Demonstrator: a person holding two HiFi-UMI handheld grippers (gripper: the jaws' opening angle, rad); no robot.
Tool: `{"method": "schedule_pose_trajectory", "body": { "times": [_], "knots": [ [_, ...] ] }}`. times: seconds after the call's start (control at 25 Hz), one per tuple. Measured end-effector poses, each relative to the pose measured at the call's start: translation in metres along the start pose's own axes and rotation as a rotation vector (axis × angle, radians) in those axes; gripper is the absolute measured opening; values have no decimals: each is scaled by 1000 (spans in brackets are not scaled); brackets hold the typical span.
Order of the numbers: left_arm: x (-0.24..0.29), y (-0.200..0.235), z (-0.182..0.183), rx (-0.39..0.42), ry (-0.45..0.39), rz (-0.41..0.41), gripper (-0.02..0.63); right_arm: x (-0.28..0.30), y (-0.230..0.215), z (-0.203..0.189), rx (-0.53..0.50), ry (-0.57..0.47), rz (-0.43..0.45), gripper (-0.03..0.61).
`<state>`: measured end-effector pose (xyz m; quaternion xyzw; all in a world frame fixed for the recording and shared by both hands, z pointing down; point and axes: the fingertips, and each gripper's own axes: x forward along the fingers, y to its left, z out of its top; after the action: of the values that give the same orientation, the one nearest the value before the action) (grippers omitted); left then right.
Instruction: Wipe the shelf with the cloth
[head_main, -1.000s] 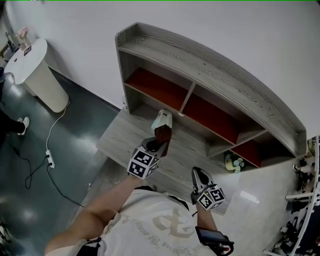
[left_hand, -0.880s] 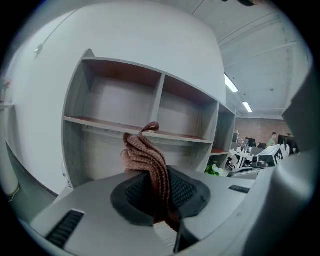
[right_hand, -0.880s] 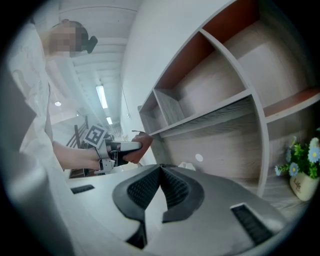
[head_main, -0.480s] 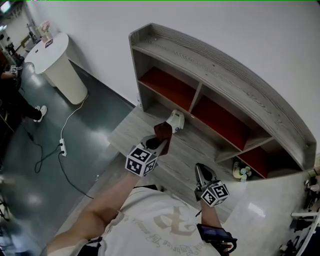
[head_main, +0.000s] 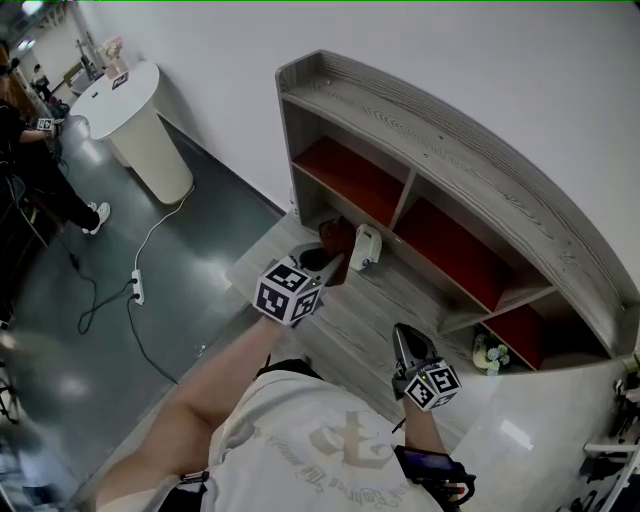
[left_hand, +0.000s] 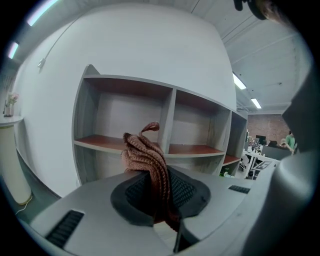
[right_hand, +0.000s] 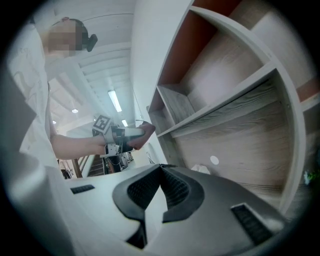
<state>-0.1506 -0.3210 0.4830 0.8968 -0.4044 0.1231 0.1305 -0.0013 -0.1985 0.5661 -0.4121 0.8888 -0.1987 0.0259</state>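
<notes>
we record a grey wood-grain shelf (head_main: 470, 170) standing against a white wall. its upper row shows three compartments with red boards, parted by upright dividers. a wide grey ledge (head_main: 392, 292) projects forward at the base. on the ledge stands a small white object (head_main: 366, 247), near the left divider; we cannot tell what it is. a small flowery item (head_main: 487, 352) sits low at the right end, under the red board. left of the shelf, the dark glossy floor (head_main: 120, 350) carries a white round stand (head_main: 140, 120) and a power strip (head_main: 137, 291) with its cable.

Soft, dim light from ceiling strips (left_hand: 239, 82); fisheye-bent, dark-vignetted edges.
</notes>
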Motion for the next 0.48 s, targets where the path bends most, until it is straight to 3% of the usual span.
{"method": "schedule_pose_trajectory", "body": {
  "times": [0.24,0.48],
  "knots": [
    [26,18,40,23,-14,-62,66,17,0,0,6,-11,-48,5],
    [61,25,71,63,27,-183,66,36,-2,7,14,-33,-139,5]
  ]
}}
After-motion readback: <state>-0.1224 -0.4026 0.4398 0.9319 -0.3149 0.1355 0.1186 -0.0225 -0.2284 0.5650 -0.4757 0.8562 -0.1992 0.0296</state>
